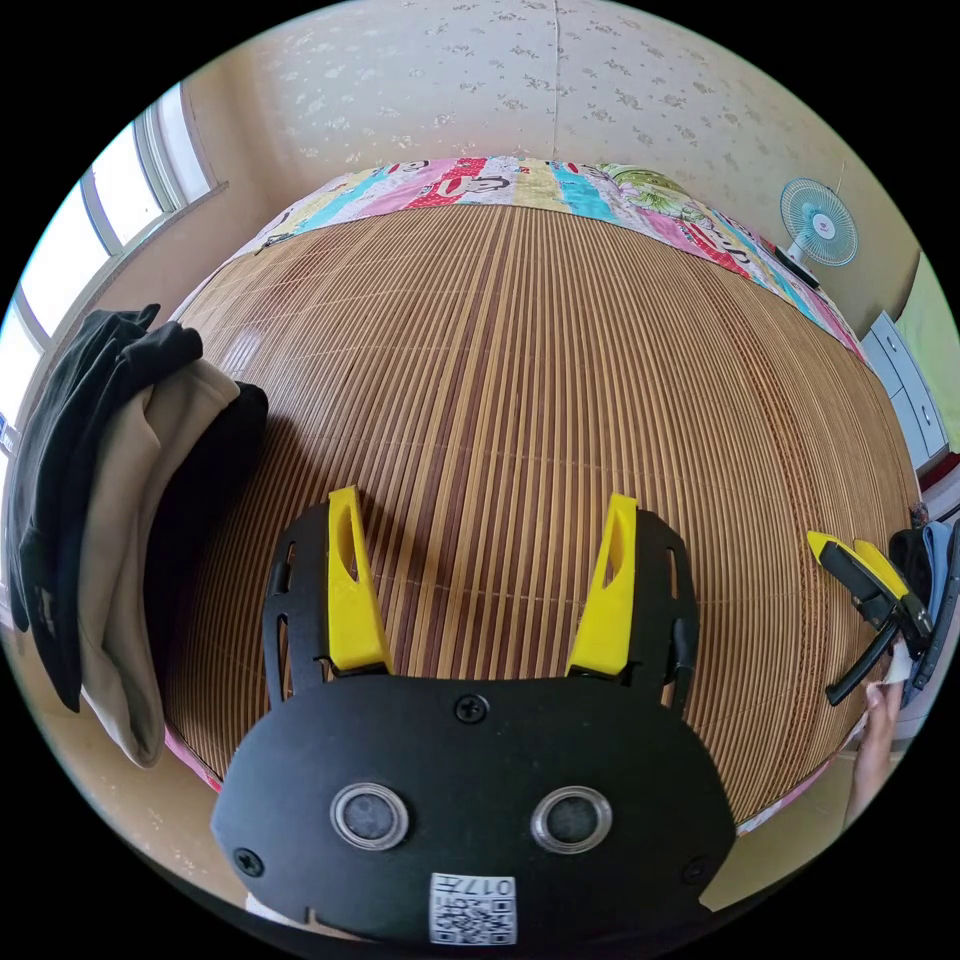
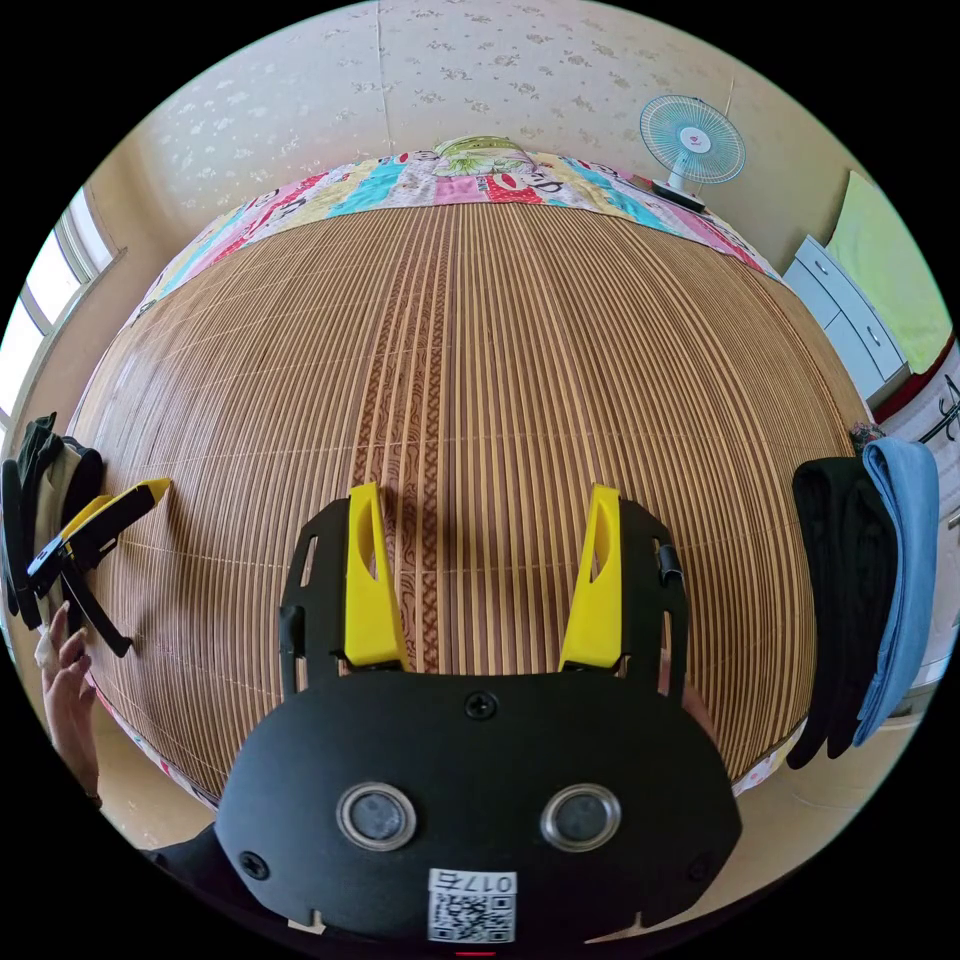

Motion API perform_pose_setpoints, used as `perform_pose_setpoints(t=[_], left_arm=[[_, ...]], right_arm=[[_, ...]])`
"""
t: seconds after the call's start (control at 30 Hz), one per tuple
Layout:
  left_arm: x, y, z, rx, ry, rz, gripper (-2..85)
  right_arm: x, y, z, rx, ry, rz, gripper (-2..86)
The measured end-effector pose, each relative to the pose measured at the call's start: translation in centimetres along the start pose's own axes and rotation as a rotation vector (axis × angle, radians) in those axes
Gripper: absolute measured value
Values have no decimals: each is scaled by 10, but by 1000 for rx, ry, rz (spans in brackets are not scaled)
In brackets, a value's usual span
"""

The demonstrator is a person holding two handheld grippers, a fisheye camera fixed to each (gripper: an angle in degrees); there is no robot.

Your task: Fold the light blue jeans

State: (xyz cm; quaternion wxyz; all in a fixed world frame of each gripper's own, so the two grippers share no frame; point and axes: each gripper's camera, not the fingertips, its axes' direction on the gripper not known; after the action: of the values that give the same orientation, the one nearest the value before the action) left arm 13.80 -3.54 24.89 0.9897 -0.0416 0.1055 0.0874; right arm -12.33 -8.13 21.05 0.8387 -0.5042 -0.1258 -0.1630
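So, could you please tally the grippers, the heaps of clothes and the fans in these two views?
Grippers: 2, the left gripper and the right gripper, both open.
Heaps of clothes: 2, the black and beige heap and the black and light blue heap.
Fans: 1, the fan.
Total: 5.

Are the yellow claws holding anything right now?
No. The left gripper and the right gripper are both open and empty above the bamboo mat. The blue jeans hang untouched at the side.
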Motion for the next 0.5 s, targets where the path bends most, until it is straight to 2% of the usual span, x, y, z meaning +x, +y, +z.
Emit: perform_pose_setpoints(t=[0.5], left_arm=[[13,4,-5,-1,0,0,314]], right_arm=[[-15,5,-8,-6,-3,2,265]])
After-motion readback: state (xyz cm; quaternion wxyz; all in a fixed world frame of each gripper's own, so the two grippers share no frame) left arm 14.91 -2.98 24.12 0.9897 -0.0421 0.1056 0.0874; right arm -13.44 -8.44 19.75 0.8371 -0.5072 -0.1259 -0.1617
